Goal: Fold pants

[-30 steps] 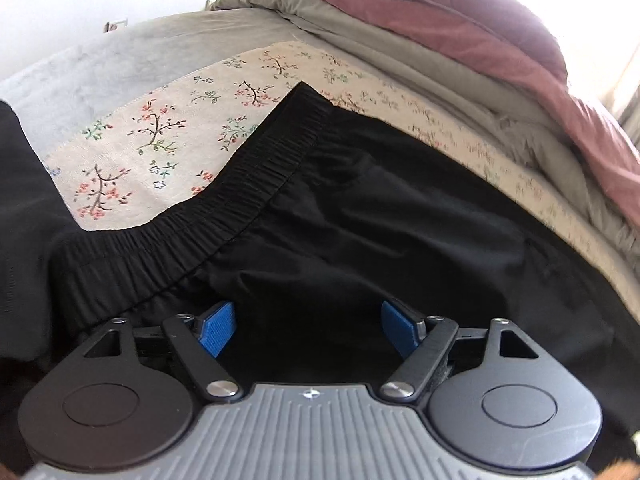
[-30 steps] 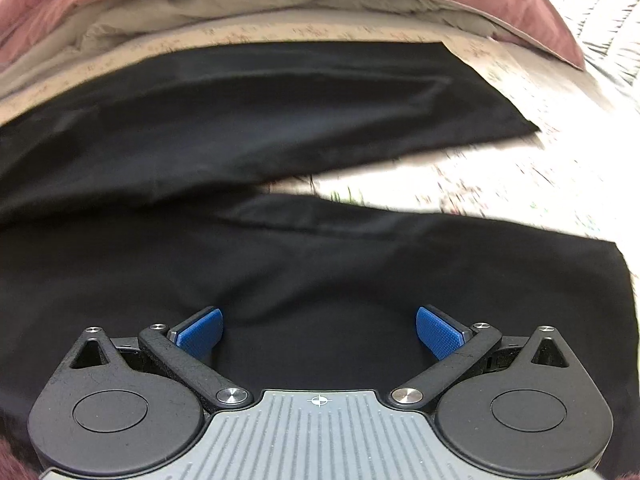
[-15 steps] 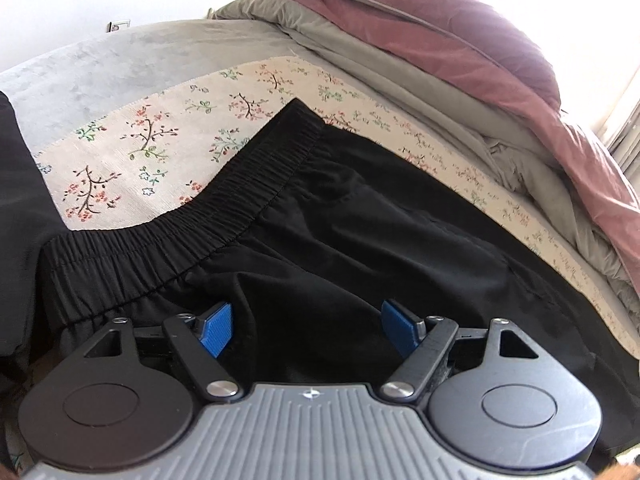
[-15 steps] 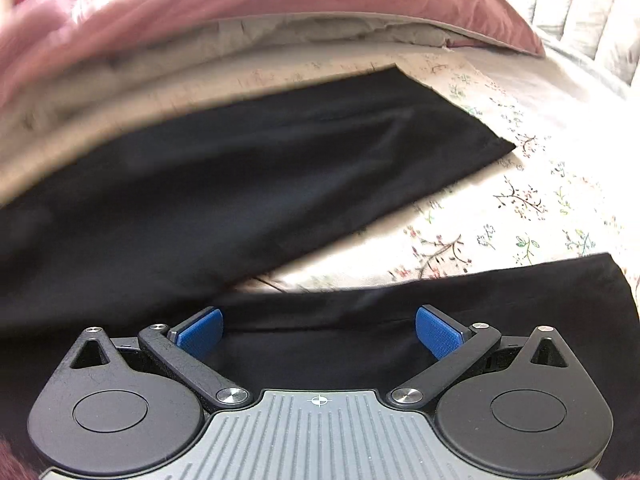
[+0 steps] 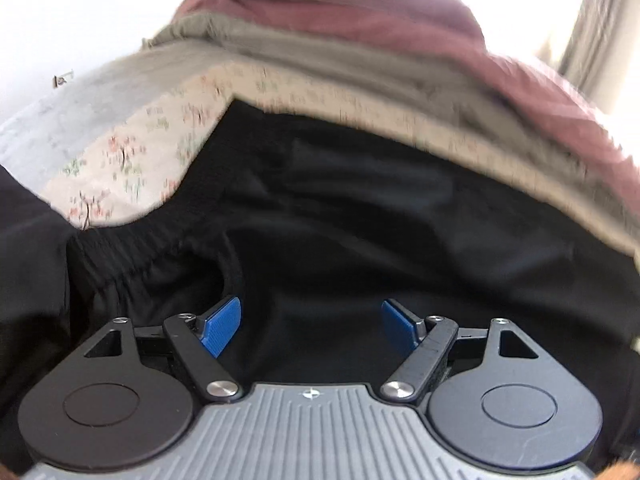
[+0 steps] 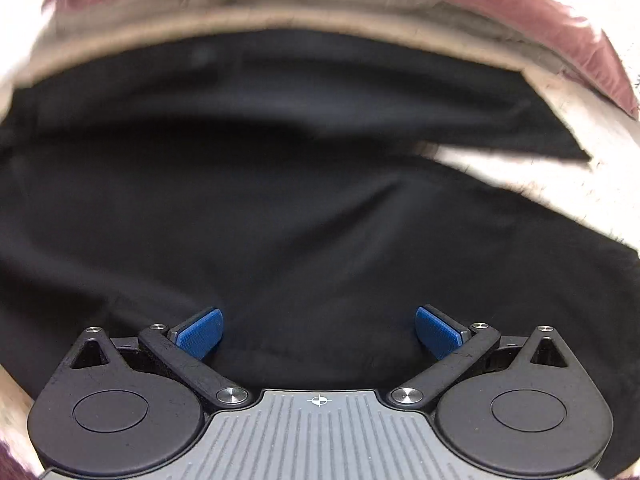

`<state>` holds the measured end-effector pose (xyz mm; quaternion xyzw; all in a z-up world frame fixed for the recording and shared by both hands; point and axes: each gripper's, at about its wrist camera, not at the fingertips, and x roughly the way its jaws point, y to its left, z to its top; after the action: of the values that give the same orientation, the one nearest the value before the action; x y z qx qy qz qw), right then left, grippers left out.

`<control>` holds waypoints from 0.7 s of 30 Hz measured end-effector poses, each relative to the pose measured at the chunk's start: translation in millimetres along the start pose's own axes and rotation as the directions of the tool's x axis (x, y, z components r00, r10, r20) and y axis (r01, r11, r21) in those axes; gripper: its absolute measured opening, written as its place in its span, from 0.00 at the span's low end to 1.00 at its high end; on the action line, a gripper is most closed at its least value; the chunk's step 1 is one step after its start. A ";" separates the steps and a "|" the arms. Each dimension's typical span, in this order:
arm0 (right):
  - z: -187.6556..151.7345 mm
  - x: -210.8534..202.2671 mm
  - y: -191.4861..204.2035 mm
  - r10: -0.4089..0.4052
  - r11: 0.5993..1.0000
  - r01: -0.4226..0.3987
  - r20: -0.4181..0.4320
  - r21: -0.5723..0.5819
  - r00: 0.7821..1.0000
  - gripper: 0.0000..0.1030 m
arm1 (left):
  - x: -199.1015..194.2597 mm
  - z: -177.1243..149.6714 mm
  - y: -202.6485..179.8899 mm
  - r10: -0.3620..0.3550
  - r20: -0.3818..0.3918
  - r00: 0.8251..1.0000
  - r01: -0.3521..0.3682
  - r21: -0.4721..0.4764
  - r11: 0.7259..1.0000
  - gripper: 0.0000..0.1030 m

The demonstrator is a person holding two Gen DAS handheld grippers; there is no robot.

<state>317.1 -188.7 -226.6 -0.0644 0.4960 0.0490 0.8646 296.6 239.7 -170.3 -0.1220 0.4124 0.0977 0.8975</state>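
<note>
One pair of black pants point(image 5: 360, 216) with two legs, one floral sheet point(image 5: 132, 160), one maroon quilt point(image 5: 360, 28), one olive blanket point(image 5: 320, 56), and two tongs point(image 5: 312, 320), each with two blue pads point(image 6: 200, 334).

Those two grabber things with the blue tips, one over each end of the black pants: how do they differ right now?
The left gripper sits over the pants near the gathered elastic waistband; the right gripper sits over smooth, flat leg fabric. The right gripper's blue pads stand wider apart than the left gripper's. Bunched folds rise by the left gripper's pad, while the cloth under the right gripper lies flatter. Both are open and hold nothing.
</note>
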 end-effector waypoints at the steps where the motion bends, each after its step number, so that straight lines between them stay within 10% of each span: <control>1: -3.2 2.9 2.0 -0.002 1.000 0.001 0.009 0.011 1.000 1.00 | 4.8 -3.7 1.5 0.014 -0.027 1.000 -0.014 0.008 1.000 0.92; 21: -8.0 -30.1 -23.4 0.042 0.996 -0.050 0.110 0.073 0.993 1.00 | 9.5 11.6 0.9 0.078 0.000 0.997 -0.078 0.013 0.997 0.92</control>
<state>298.5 -213.8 -203.2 -0.0173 0.4511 0.0535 0.8907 310.8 244.7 -170.3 -0.0998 0.4176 0.1296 0.8938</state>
